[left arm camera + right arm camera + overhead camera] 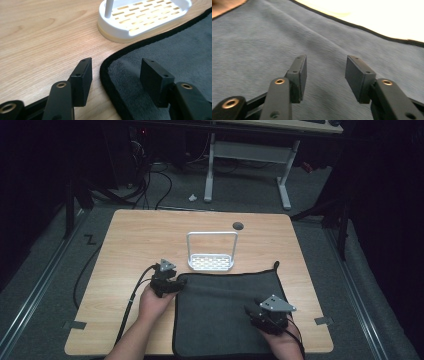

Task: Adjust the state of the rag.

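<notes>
Fingers [81,81] are standing apart on both grippers, holding nothing, over the grey mat [225,315]; next they're needing its left edge pinched.

The dark grey cloth mat with black edging [225,320] runs off the high view's bottom edge. In the left gripper view, the white slotted plastic rack [142,17] is cut off at the top, its wire handle mostly out of frame.

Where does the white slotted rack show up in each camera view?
High view: white rack at table centre, just beyond the grey mat's far edge.
Left gripper view: top right, beside the mat's black border.
Right gripper view: can't make it out.
Shared landmark: the mat's black border.
</notes>
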A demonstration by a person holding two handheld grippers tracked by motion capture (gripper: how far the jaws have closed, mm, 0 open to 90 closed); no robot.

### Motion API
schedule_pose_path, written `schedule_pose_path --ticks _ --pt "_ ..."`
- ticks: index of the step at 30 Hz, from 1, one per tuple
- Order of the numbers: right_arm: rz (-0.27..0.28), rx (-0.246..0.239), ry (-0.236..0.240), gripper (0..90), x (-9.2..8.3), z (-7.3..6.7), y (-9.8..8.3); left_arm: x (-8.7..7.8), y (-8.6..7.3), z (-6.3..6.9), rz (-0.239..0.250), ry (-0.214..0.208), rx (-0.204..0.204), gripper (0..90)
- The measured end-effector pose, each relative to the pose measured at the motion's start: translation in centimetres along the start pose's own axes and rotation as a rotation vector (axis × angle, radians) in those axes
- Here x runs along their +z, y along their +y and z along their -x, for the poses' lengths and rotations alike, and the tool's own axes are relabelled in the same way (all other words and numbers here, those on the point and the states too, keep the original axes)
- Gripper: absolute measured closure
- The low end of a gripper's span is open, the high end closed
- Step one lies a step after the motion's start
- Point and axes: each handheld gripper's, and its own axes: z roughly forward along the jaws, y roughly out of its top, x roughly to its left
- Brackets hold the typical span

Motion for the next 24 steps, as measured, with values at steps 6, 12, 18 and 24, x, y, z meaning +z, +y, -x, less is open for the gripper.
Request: schedule_pose_path --ticks 6,12,18,24 --pt "0.007 -0.063 0.057 47.2 0.7 -2.7 1.0 0.5 -0.2 0.5 -0.019 0.038 0.053 53.6" --pt "0.004 -0.108 0.137 45.5 1.9 -6.6 2.0 0.4 -0.7 1.2 0.0 0.014 0.099 76.2" --pt "-0.008 -0.13 0.226 42.3 3.4 -10.8 3.0 0.2 -1.0 -0.1 0.018 -0.054 -0.025 80.9" --pt "-0.039 -0.179 0.304 42.1 5.2 -15.0 4.0 0.1 -1.0 -0.3 0.019 -0.065 -0.042 80.9"
